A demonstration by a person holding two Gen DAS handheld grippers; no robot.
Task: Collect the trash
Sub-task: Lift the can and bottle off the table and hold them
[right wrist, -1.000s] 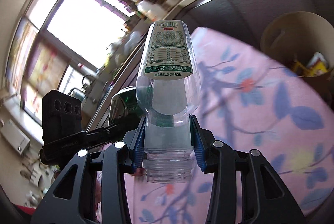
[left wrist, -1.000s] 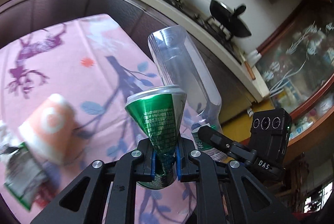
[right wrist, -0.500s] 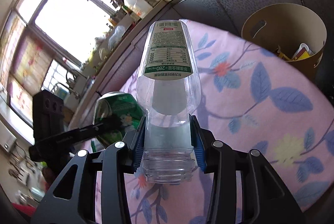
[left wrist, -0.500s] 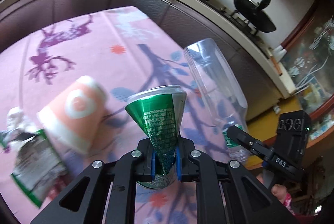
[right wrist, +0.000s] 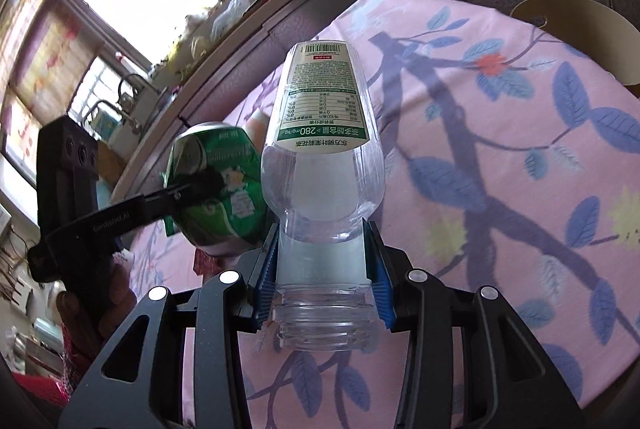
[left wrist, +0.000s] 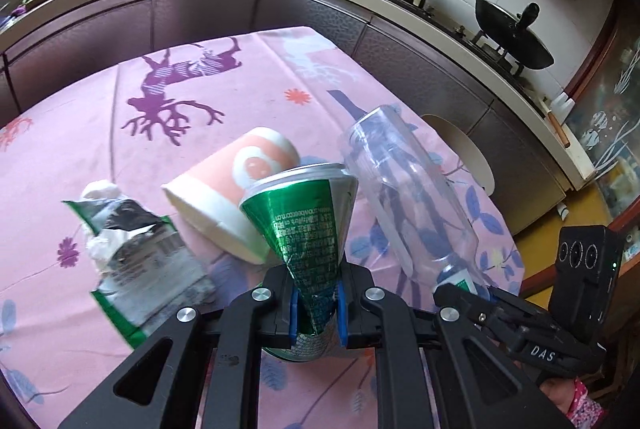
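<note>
The crushed green can (left wrist: 308,225) is pinched at its flattened waist by the left tool (left wrist: 316,309), and the clear plastic bottle (right wrist: 324,165) is clamped at its neck by the right tool (right wrist: 324,281), base pointing away; both hang above the pink-clothed counter (left wrist: 200,101), side by side and nearly touching. To finish well, each should travel over the tan bin (right wrist: 576,29) off the counter's far edge (its opening is only partly in view) and be let go one at a time, bottle first since it sits nearer. Open room lies across the bare cloth toward that edge. A paper cup (left wrist: 236,189) and a torn wrapper (left wrist: 136,253) lie just below the can, so staying high avoids knocking them.
</note>
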